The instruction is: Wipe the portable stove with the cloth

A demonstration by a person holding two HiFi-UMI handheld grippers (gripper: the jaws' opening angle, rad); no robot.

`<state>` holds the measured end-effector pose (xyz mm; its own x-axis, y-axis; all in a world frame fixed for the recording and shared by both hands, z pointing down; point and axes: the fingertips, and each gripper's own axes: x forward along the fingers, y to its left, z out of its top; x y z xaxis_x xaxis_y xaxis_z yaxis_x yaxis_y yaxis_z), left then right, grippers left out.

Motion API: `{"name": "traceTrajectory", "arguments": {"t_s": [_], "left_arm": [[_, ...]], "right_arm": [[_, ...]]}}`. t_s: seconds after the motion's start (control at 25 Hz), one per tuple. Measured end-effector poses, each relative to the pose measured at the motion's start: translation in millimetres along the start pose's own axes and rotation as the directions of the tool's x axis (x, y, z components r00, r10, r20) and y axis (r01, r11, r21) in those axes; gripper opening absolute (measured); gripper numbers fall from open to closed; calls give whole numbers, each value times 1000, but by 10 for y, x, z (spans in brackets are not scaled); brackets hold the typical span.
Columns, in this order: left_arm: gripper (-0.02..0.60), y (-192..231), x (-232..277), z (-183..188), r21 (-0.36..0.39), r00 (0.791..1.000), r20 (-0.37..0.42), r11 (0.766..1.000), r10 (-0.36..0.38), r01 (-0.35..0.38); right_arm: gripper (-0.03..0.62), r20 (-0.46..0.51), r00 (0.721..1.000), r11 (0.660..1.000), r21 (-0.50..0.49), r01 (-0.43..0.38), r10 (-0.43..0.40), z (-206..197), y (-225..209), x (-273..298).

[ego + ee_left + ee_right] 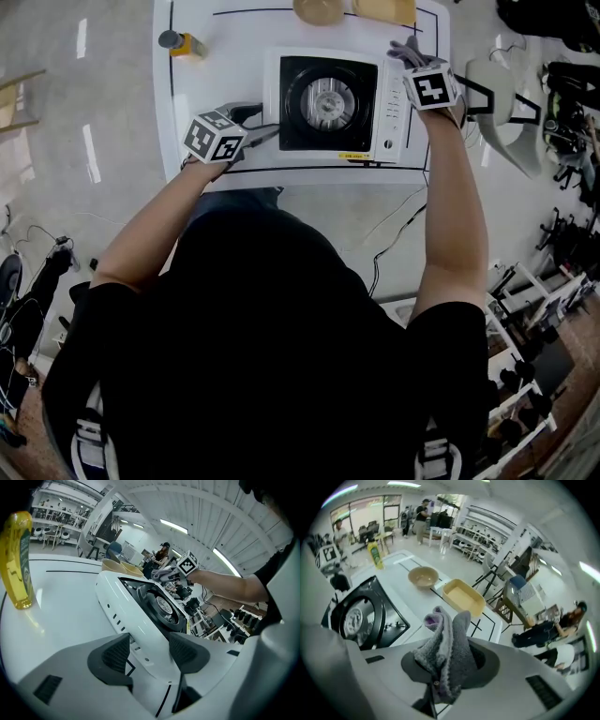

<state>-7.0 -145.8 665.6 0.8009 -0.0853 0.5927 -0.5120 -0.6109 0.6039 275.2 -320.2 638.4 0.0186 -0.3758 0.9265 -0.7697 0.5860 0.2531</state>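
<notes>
The white portable stove (pixel 392 103) with a black burner well sits mid-table. My left gripper (pixel 261 137) is at its near left corner; in the left gripper view (pixel 150 653) the dark pads (pixel 115 656) clamp the stove's white edge (pixel 136 630). My right gripper (pixel 417 67) hovers over the stove's far right corner, by the control strip. It is shut on a bunched grey cloth (pixel 407 51), which sticks up between the jaws in the right gripper view (pixel 445 653). The burner (pixel 356 620) lies to the lower left there.
A yellow bottle (pixel 187 44) stands at the table's far left. A tan bowl (pixel 423 577) and a yellow tray (pixel 463 597) sit beyond the stove at the far edge. A white chair (pixel 506 108) stands to the right, and cables (pixel 394 234) trail on the floor.
</notes>
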Motion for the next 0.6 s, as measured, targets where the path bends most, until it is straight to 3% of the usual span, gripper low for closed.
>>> {"name": "traceTrajectory", "arguments": {"t_s": [0.12,0.24,0.44,0.6], "left_arm": [[267,-1,-6,-10,3,1000,-1,1000,5,-5],[270,-3,15,-23,3,1000,2,1000,9,-9],[270,-41,-6,-40,7,1000,10,1000,20,-20],[270,-139,-60,-83,13,1000,13,1000,28,-28]], "right_arm": [[114,-10,996,969,-232,85,-90,50,110,-27],[114,-6,993,927,-360,109,-119,-25,245,-20],[114,-17,994,884,-460,85,-105,-259,443,-42],[112,-37,998,875,-484,32,-57,-426,640,-169]]}}
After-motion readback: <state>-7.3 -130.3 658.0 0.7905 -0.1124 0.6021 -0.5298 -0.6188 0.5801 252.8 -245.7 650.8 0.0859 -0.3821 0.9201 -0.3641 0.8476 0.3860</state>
